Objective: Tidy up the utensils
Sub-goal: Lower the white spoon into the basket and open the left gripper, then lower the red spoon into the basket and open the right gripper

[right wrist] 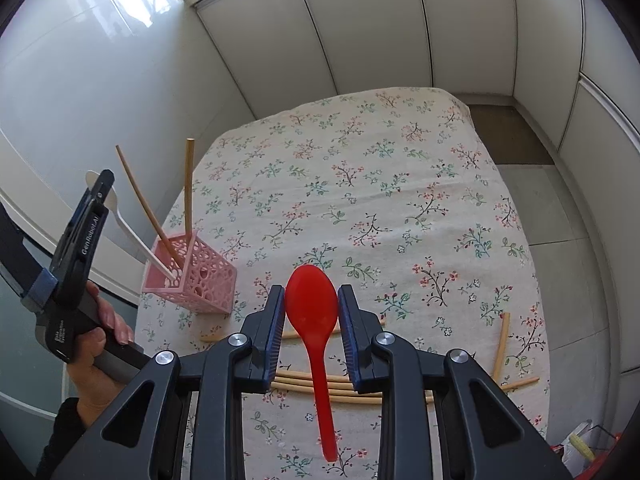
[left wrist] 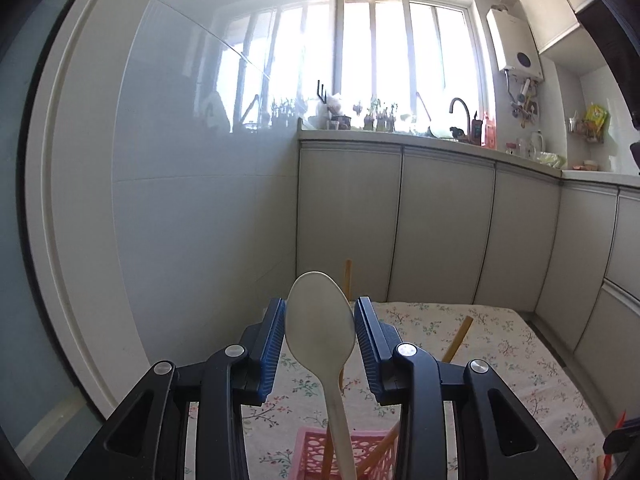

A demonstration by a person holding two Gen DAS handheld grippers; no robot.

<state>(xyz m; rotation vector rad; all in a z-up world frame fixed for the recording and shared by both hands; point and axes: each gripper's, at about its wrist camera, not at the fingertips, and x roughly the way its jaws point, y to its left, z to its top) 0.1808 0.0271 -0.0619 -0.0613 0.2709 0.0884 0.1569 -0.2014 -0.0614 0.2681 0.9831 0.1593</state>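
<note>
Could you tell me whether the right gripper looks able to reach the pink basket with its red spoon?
Probably yes: the right gripper holds the red spoon, and only bare tablecloth separates it from the pink basket, though the left gripper hovers there.

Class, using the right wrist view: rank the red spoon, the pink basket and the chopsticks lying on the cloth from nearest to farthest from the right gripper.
1. red spoon: its bowl sits between the fingers of the right gripper.
2. chopsticks lying on the cloth: just below and behind the fingers.
3. pink basket: off to the left, farthest away.
</note>
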